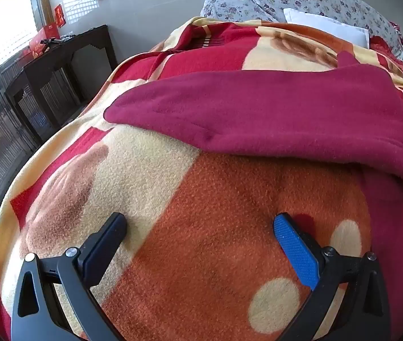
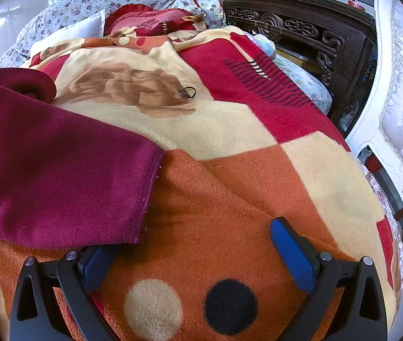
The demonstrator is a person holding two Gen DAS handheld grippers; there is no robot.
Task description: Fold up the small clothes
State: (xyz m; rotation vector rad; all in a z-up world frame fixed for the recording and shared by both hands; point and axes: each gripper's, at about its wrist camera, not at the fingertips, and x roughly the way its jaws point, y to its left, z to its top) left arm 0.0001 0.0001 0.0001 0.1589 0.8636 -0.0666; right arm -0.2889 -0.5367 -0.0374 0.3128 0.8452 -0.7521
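Sunlit bedroom, and under both grippers a bed covered by a patchwork fleece blanket point(image 1: 201, 255) in orange, cream and red. My left gripper point(image 1: 200, 237) has its fingers spread wide over bare orange blanket, holding nothing. My right gripper point(image 2: 193, 248) is spread too; its left finger point(image 2: 99, 261) sits partly under the hemmed edge of the maroon fleece garment point(image 2: 45, 170), while the other finger rests clear on the blanket.

From the left view the garment point(image 1: 272, 108) lies ahead and to the right, spread flat with one rolled edge near the frame's right side. It looks largely unfolded, so I judge the fold is just starting. To do it well, I would slide the right fingers further along the hem until only garment sits between them, not blanket pile, then bring the left gripper up to the near edge so both corners lift evenly. A black hair tie point(image 2: 187, 92) lies well beyond; floral pillows point(image 1: 315, 0) sit at the headboard.
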